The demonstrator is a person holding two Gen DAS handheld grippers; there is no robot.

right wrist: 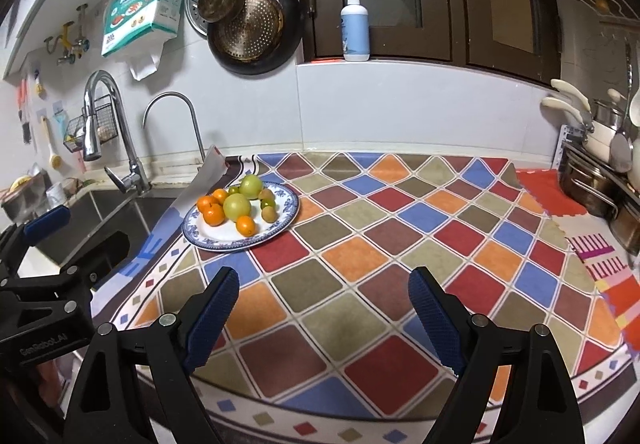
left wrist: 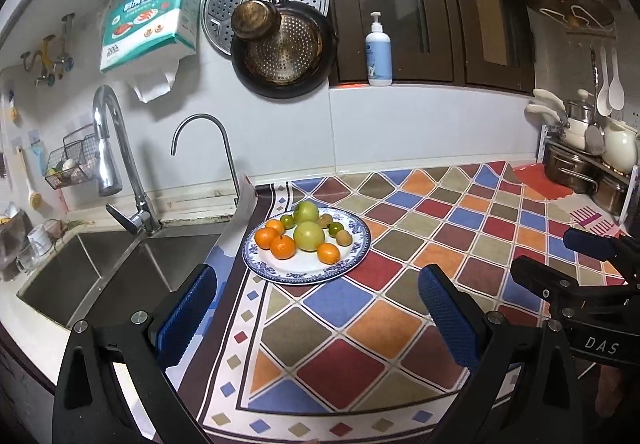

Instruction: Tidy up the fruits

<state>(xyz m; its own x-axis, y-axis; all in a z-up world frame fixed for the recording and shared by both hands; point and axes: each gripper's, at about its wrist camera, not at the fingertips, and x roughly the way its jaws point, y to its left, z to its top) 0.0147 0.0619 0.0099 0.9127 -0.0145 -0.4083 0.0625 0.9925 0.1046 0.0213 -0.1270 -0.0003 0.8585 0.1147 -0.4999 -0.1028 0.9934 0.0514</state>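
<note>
Blue-padded fingers [left wrist: 188, 318] of the left gripper [left wrist: 320, 308] fill the bottom of its own view, spread wide apart with nothing between them but bare patterned cloth [left wrist: 360, 324]. Its black arms run out of the lower edge, so the hand holding it is unseen. At the right edge of that view the right gripper [left wrist: 560, 256] pokes in from the side, partly cut off. In its own view the right gripper [right wrist: 324, 300] also stands apart, pads [right wrist: 434, 318] empty, hovering over the same diamond-checked cloth; the left gripper's black body shows at the left margin there.

Farther out, near the cloth's back left corner, sits a blue-rimmed plate [left wrist: 352, 256] holding the fruit: two pale green round fruits [left wrist: 309, 236] in the middle, four oranges [left wrist: 283, 246] along the left and front, and several small greenish ones [left wrist: 344, 237] behind and to the right, too small to name surely. Some of them are partly hidden behind the big green ones. Both grippers are well apart from the plate.

Left of the plate lies a steel sink [left wrist: 100, 276] with a tall tap [left wrist: 116, 160]. A strip of white paper [left wrist: 240, 216] stands at the cloth's edge beside the plate. On the wall hang pans [left wrist: 282, 52] and a paper towel pack [left wrist: 150, 20]; pots [left wrist: 580, 164] crowd the right edge, cropped.
</note>
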